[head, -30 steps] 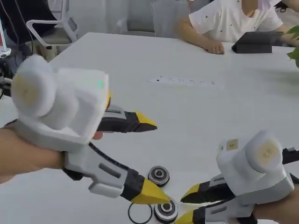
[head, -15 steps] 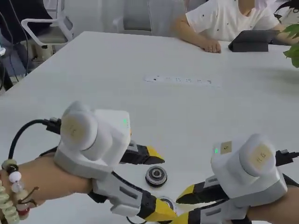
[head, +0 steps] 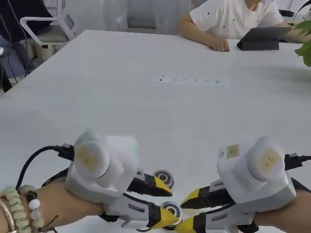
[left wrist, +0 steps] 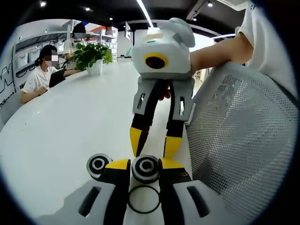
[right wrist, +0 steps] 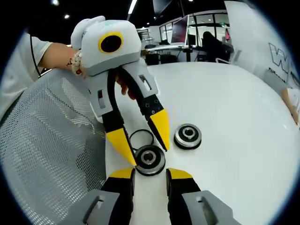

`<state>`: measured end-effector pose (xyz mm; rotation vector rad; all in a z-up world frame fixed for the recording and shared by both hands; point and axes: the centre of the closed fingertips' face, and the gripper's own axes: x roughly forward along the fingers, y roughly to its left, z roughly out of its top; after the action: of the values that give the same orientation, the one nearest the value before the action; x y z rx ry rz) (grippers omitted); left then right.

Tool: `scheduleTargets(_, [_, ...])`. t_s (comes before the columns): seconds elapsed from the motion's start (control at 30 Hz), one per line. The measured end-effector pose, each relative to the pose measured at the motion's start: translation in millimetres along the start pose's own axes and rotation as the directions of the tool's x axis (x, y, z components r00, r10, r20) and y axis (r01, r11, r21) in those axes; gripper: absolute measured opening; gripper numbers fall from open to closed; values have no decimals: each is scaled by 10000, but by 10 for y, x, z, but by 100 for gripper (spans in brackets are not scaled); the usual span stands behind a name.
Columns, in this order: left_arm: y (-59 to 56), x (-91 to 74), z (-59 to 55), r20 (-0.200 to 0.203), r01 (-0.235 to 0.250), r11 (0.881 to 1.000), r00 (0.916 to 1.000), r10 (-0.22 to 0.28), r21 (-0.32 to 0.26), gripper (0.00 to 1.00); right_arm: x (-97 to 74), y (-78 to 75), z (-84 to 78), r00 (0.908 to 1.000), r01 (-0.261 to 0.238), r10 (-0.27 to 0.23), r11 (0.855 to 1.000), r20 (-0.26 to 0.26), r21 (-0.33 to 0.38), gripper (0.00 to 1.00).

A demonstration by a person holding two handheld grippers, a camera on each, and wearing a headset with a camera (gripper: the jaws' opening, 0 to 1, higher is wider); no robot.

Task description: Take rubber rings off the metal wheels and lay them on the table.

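Low down at 6 o'clock in the head view, we see both tools close together over the white worktop [head: 146, 107]. The left tool [head: 170, 203] comes in from 8 o'clock. The right tool [head: 184, 212] comes in from 4 o'clock. Their yellow tips almost meet.

One metal wheel, the near wheel [head: 171, 211], lies flat on the worktop between the left tool's two jaws. In the left gripper view the near wheel [left wrist: 144, 168] sits right between the yellow tips, and both tips seem to touch its sides, so the left tool looks closed on it. The far wheel [left wrist: 98, 164] lies at 9 o'clock from it, close by but not touching. In the head view the far wheel [head: 164, 177] is at 12 o'clock, partly behind a jaw.

A loose black rubber ring [left wrist: 143, 212] lies flat on the worktop at 6 o'clock from the near wheel, between the left tool's jaws.

The right tool [left wrist: 153, 144] has its jaws apart and grips nothing. Its tips point at the near wheel [right wrist: 149, 159] and stop just short of it.

At 1 o'clock in the head view, a person [head: 228, 19] sits at the far edge of the worktop, with a green plant [head: 305, 43] nearby.
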<state>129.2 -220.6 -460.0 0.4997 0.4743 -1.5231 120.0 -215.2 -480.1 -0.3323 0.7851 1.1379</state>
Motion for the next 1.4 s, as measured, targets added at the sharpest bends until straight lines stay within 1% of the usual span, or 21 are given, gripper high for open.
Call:
scheduleTargets(0.03, [4,11,-22,-81,-79,10000,9999,79,53,17,4,7,-7,10000,-23,23,10000,-37,-39,24])
scheduleTargets(0.13, [17,6,-16,48,-53,9999,10000,54,-137,14,17,14,-22,9999,-37,35,9999,-126,-145,23])
scheduleTargets(0.37, [18,3,-15,85,-98,9999,9999,98,-61,14,24,18,-24,9999,-24,19,9995,-166,-320,23])
scheduleTargets(0.5, [8,2,-14,90,-118,9998,9999,117,150,13,24,10,-18,9999,31,-36,9993,-130,-368,22])
scheduleTargets(0.63, [3,4,-10,103,-135,9996,9999,133,233,13,20,6,-10,9999,66,-70,9990,-80,-449,20])
scheduleTargets(0.67, [-3,4,-7,106,-104,9996,9999,101,251,12,19,7,-7,10000,57,-60,9987,-70,-500,20])
scheduleTargets(0.73, [-47,7,-8,80,105,9991,9999,-109,415,8,20,5,-7,10000,60,-64,9984,-70,-564,20])
scheduleTargets(0.8, [-25,9,-12,85,26,9997,10000,-28,258,8,20,7,-7,10000,44,-49,9977,-60,-681,19])
scheduleTargets(1.0, [-25,5,-8,171,27,9998,9998,-30,210,8,8,8,-9,9999,35,-50,9955,-155,-950,17])
scheduleTargets(1.03, [-25,5,-8,177,24,9998,9998,-28,211,8,7,7,-12,9998,37,-55,9950,-180,-996,17])
scheduleTargets(1.07, [-27,5,-6,182,15,9998,9998,-19,207,8,5,-1,-22,9996,75,-103,9942,-255,-1074,14])
scheduleTargets(1.1, [-26,4,-5,191,7,9998,9998,-11,214,8,-27,-31,-88,9973,66,-179,9878,-708,-1558,11])
scheduleTargets(1.13, [-27,2,-4,198,9,9998,9998,-13,211,8,-11,-9,-42,9992,86,-134,9919,-376,-1266,9])
scheduleTargets(1.17, [-28,1,-5,204,8,9998,9998,-12,206,8,-20,-16,-53,9991,85,-133,9935,-413,-1139,8])
scheduleTargets(1.4, [-33,0,-2,262,-10,9999,9997,6,164,8,-24,-43,-55,9985,193,-257,9916,-482,-1281,1])
